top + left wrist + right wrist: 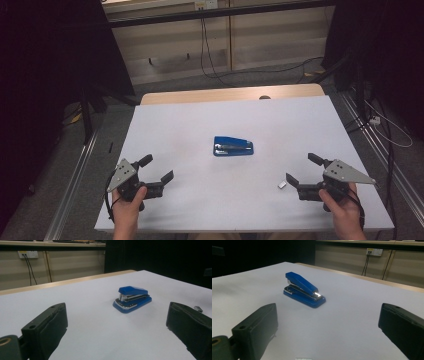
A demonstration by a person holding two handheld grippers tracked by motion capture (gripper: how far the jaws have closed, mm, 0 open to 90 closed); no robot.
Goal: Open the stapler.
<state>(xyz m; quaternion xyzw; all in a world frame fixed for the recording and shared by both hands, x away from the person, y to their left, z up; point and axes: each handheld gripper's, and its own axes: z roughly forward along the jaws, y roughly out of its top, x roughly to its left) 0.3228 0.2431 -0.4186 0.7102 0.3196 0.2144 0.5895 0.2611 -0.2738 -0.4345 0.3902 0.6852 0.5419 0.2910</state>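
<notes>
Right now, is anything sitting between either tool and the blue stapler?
Nothing visible blocks either one. The blue stapler sits alone mid-table, with bare white table between it and the left tool and the right tool. A small grey piece lies beside the right tool, off the line to the stapler.

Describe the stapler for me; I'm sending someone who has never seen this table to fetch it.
Start at the white table in the high view. Near its middle, out ahead of and between the two open tools, the stapler sits alone. It is bright blue with a shiny metal strip, unlike the tiny grey block lying close to the right tool.
</notes>
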